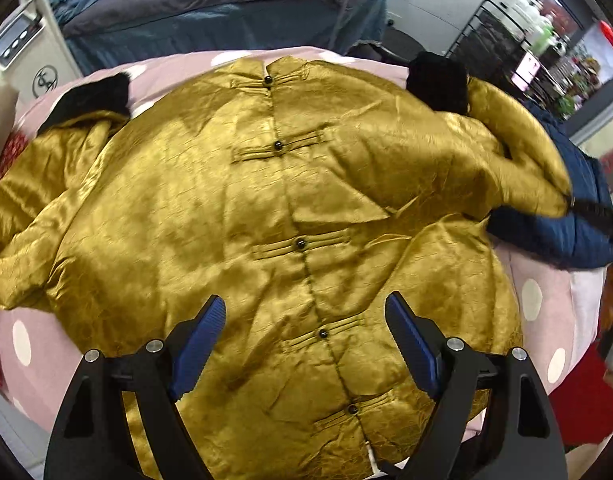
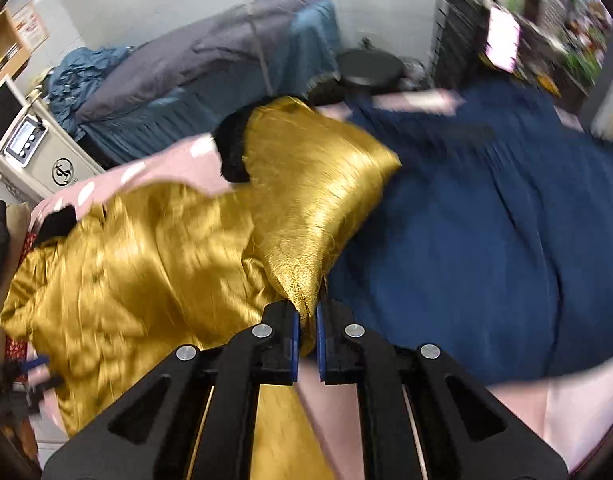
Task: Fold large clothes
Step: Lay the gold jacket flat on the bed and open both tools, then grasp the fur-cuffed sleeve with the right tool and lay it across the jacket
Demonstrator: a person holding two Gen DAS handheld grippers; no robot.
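A gold satin jacket (image 1: 290, 184) with black knot buttons lies front up on a pink dotted cover (image 1: 546, 320). Black fur cuffs end its sleeves, one at the far left (image 1: 94, 100) and one at the far right (image 1: 438, 84). My left gripper (image 1: 306, 300) hovers open over the lower button line with nothing between its blue pads. In the right wrist view my right gripper (image 2: 308, 312) is shut on a fold of the jacket's gold sleeve (image 2: 318, 184). The sleeve is lifted off the cover, and its fur cuff (image 2: 234, 152) hangs at the far end.
A navy blue garment (image 2: 486, 220) lies on the cover right of the jacket. Behind stands a bed with grey and blue bedding (image 1: 226, 4). A white appliance (image 1: 26, 52) is at the far left and a black rack (image 1: 494, 40) at the far right.
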